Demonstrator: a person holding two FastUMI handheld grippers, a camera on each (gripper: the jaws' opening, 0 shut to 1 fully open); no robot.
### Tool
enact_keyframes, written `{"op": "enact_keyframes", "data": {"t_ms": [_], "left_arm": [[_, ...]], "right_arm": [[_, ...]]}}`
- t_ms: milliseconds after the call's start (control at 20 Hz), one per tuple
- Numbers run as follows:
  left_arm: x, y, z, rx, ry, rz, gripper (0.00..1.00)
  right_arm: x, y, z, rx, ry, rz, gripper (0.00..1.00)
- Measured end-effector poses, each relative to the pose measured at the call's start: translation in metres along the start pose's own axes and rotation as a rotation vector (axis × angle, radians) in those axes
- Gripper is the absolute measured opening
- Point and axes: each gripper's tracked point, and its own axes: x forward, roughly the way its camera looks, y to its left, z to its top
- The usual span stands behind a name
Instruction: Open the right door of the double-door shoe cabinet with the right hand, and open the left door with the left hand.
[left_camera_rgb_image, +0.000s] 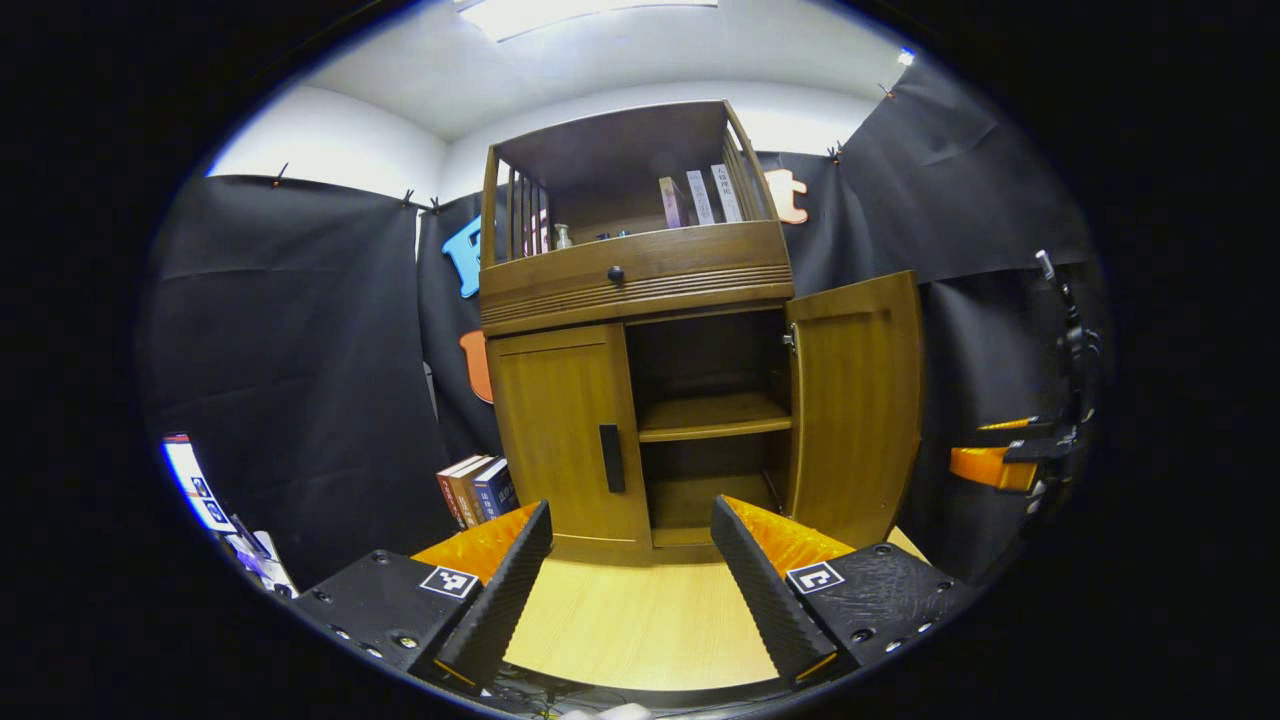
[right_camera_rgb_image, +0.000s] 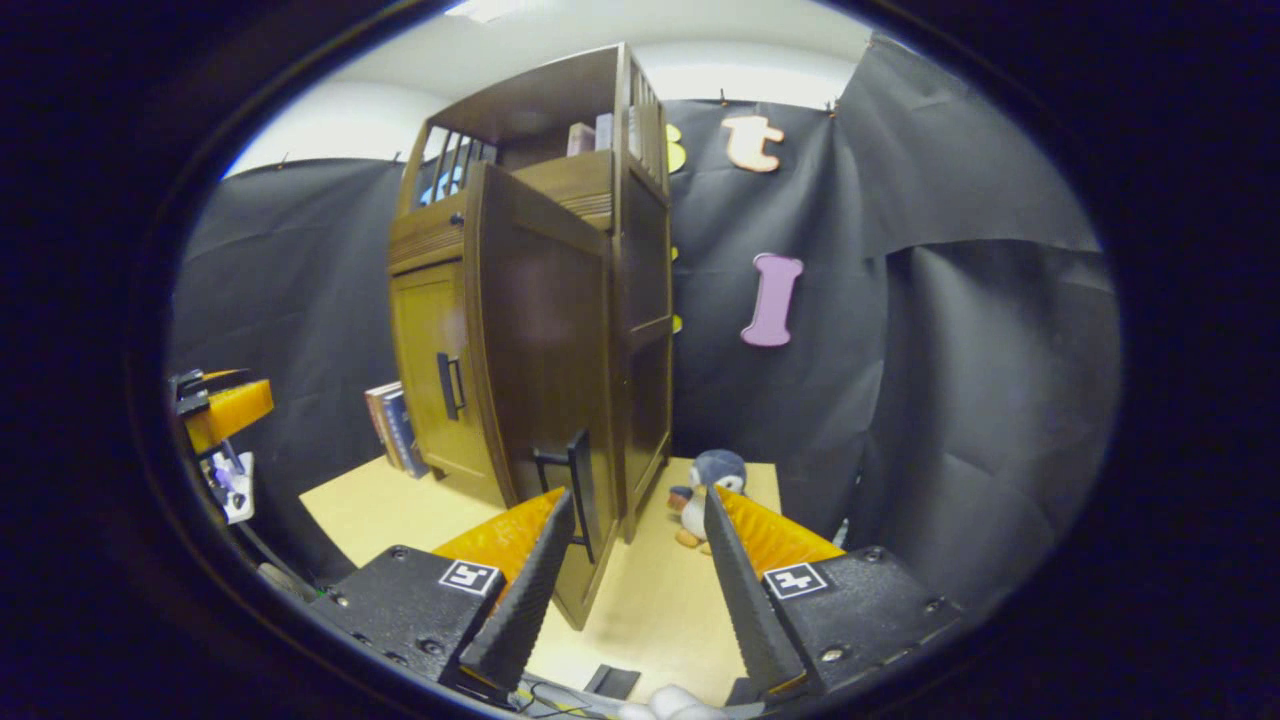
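- The shoe cabinet (left_camera_rgb_image: 640, 330) stands toward the back of the tabletop (left_camera_rgb_image: 640, 620), tall and brown, with an open railed shelf on top and a drawer with a round knob (left_camera_rgb_image: 616, 273) under it.
- Its right door (left_camera_rgb_image: 855, 400) is swung wide open; in my left gripper view I look straight into the bare compartment and its one inner shelf (left_camera_rgb_image: 712, 415).
- The left door (left_camera_rgb_image: 560, 435) is shut flat, its dark vertical handle (left_camera_rgb_image: 612, 458) near the middle seam.
- In my right gripper view the open right door (right_camera_rgb_image: 540, 370) stands edge-on just ahead of me and hides the compartment; its handle (right_camera_rgb_image: 572, 480) sits just beyond my left-hand finger, not touching it as far as I can tell.
- My left gripper (left_camera_rgb_image: 632, 560) faces the cabinet front, fingers apart and holding nothing, the shut door's handle above the gap.
- My right gripper (right_camera_rgb_image: 635, 570) also has its fingers spread, nothing between them but bare tabletop.
- My right gripper shows small at the right edge of the left gripper view (left_camera_rgb_image: 1000, 465); my left one shows at the left edge of the right gripper view (right_camera_rgb_image: 225, 410).
- A few books (left_camera_rgb_image: 478, 488) stand on the tabletop against the cabinet's left side.
- More books (left_camera_rgb_image: 700, 198) lean on the top shelf, with a small bottle (left_camera_rgb_image: 563, 236) at its left.
- A stuffed penguin (right_camera_rgb_image: 705, 490) sits on the tabletop by the cabinet's right side; the right gripper view shows it.
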Motion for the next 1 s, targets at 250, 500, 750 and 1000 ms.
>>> {"op": "enact_keyframes", "data": {"t_ms": [250, 500, 750, 1000], "left_arm": [[0.032, 0.021, 0.003, 0.004, -0.034, -0.03, 0.96], [0.085, 0.05, -0.008, 0.0, -0.04, -0.094, 0.96], [0.146, 0.082, -0.022, -0.017, -0.045, -0.147, 0.96], [0.209, 0.076, -0.043, -0.042, -0.033, -0.232, 0.96]], "right_arm": [[0.011, 0.004, 0.013, -0.013, -0.078, -0.018, 0.93], [0.018, 0.02, 0.024, 0.043, -0.107, -0.057, 0.99], [0.017, 0.026, 0.024, 0.028, -0.108, -0.132, 0.99], [0.016, 0.024, 0.023, 0.011, -0.07, -0.212, 1.0]]}}
